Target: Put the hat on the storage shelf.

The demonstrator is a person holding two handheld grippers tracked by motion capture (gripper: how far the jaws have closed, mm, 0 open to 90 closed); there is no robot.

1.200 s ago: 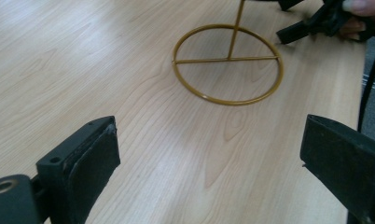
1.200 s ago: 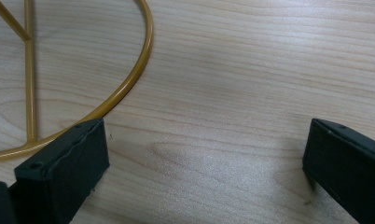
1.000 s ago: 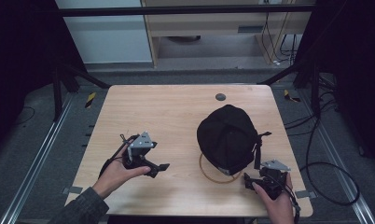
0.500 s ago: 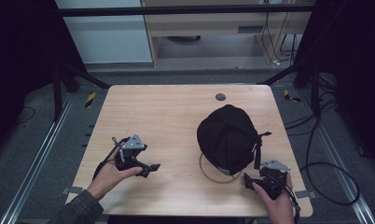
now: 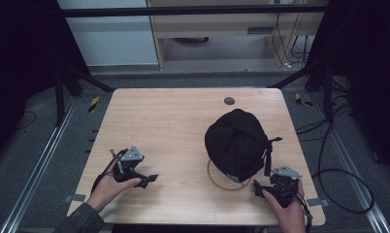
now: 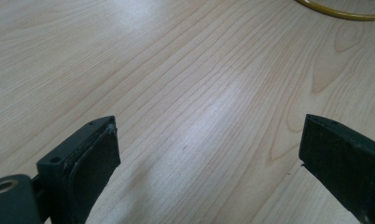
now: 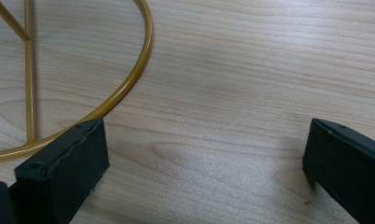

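Left gripper (image 5: 152,178) just slid back toward the near left edge, jaws wide apart over bare table (image 5: 173,121), holding nothing. Right gripper (image 5: 257,187) sits released too, near right. The black cap (image 5: 236,143) rests on its gold wire stand (image 5: 221,182), so the work looks finished.

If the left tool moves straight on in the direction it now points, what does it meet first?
Probably the gold wire ring under the black cap. Before that, the left tool, open, faces bare table; depth is uncertain.
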